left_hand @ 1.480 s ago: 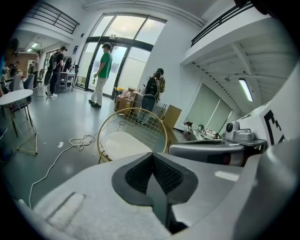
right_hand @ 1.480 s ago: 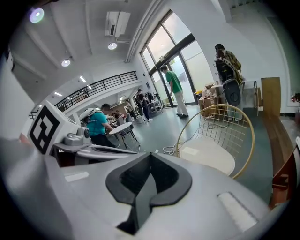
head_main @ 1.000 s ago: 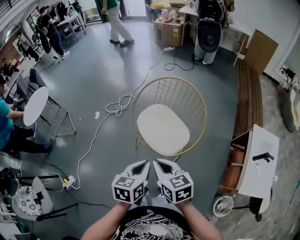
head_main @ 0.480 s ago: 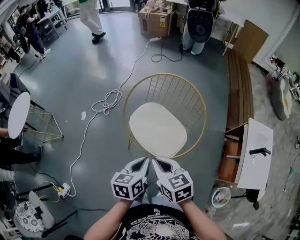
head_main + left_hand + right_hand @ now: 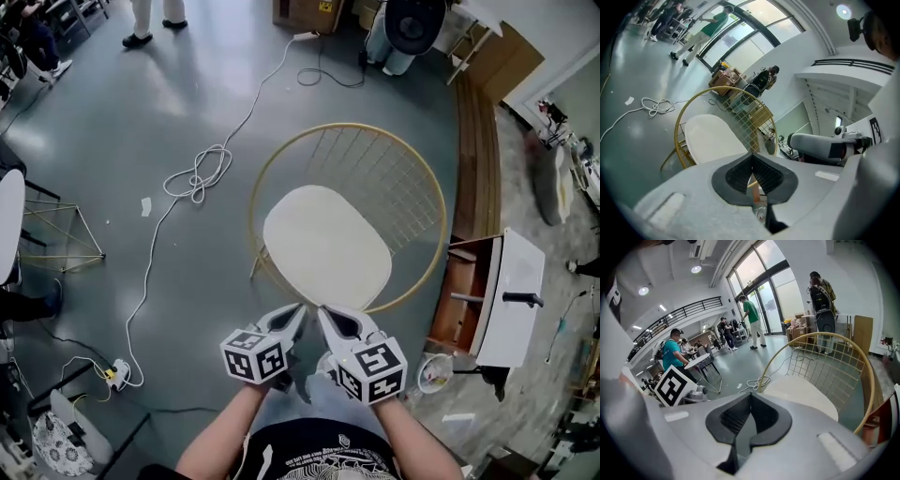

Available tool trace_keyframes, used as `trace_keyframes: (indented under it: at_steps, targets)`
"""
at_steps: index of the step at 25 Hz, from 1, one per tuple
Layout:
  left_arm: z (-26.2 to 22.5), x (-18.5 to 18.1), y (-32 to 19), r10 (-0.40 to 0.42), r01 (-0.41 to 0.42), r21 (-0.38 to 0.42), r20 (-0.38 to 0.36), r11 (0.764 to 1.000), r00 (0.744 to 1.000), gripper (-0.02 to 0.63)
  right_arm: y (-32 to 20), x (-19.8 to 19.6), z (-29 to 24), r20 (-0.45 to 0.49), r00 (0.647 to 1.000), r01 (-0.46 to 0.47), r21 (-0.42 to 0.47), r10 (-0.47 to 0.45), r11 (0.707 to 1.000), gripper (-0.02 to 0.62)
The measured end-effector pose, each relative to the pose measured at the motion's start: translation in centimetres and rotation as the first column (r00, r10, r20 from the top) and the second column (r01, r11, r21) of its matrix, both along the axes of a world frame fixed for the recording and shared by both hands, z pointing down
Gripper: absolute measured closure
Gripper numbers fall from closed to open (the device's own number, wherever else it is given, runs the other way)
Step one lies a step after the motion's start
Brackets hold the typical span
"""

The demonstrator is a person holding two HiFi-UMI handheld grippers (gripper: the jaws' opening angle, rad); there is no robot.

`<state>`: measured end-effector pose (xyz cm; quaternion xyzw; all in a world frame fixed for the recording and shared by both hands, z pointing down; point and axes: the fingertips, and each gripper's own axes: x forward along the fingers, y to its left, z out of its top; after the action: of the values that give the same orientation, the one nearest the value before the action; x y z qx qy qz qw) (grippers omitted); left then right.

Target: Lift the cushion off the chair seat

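A cream oval cushion (image 5: 325, 246) lies flat on the seat of a gold wire chair (image 5: 427, 202) in the middle of the head view. Both grippers hang side by side just short of the chair's near rim. My left gripper (image 5: 298, 310) is shut with nothing in it, its tips pointing at the cushion's near edge. Beside it my right gripper (image 5: 323, 312) is shut and empty too. In the left gripper view the cushion (image 5: 712, 140) shows beyond the closed jaws (image 5: 752, 161). The right gripper view has the cushion (image 5: 801, 397) past its closed jaws (image 5: 751, 401).
A white cable (image 5: 192, 178) coils on the grey floor left of the chair, ending at a power strip (image 5: 117, 373). A white side table (image 5: 511, 300) with a wooden frame stands right of the chair, a small bowl (image 5: 434, 372) at its foot. People stand far off.
Both grippers have moved forward and down, from well short of the chair to its near rim. They stay shut and close together. The cushion has not moved.
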<state>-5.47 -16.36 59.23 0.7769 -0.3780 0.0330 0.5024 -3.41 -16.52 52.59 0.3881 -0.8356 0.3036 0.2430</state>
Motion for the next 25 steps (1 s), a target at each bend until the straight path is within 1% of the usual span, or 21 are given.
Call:
trace_keyframes:
  at_steps: [4,10,15,16,17,21,23,25]
  targets:
    - [3.0,-2.0,-1.1,-0.008,0.005,-0.024,-0.115,1.0,0.993,0.609,-1.0,-2.3,2.5,-0.025,1.0,-0.015,-0.036,0.014,0.999,0.597]
    - [6.8,-2.4,-1.1,-0.032,0.018,-0.075,-0.189,0.997,0.981,0.609,-1.3,-2.4,3.5,-0.047,0.998,-0.032,-0.052,0.029,0.998,0.597]
    - [10.3,-2.1,-2.2,-0.041,0.016,-0.12,-0.21,0.993,0.977,0.607,-2.8,-1.8,4.3,-0.048,0.998,-0.049,-0.069,0.045,0.996,0.597]
    - [11.1,-2.1,-2.3,-0.044,0.016,-0.13,-0.213,0.991,0.976,0.57,-3.0,-1.8,4.5,-0.047,0.998,-0.053,-0.072,0.049,0.996,0.597]
    - [12.0,-2.2,-2.3,-0.044,0.014,-0.138,-0.217,0.99,0.975,0.56,-3.1,-1.8,4.9,-0.045,0.998,-0.057,-0.075,0.053,0.996,0.597]
    - [15.8,-2.9,-1.3,-0.041,0.002,-0.18,-0.214,0.984,0.976,0.555,-2.8,-2.7,6.7,-0.042,0.997,-0.061,-0.089,0.057,0.994,0.597]
    - [16.3,-2.7,-1.2,-0.044,-0.003,-0.202,-0.233,0.979,0.972,0.532,-3.1,-2.4,6.5,-0.04,0.998,-0.055,-0.093,0.051,0.994,0.597]
    - [16.8,-2.4,-1.3,-0.05,-0.01,-0.22,-0.268,0.975,0.962,0.495,-3.4,-2.1,6.5,-0.039,0.998,-0.053,-0.095,0.05,0.994,0.597]
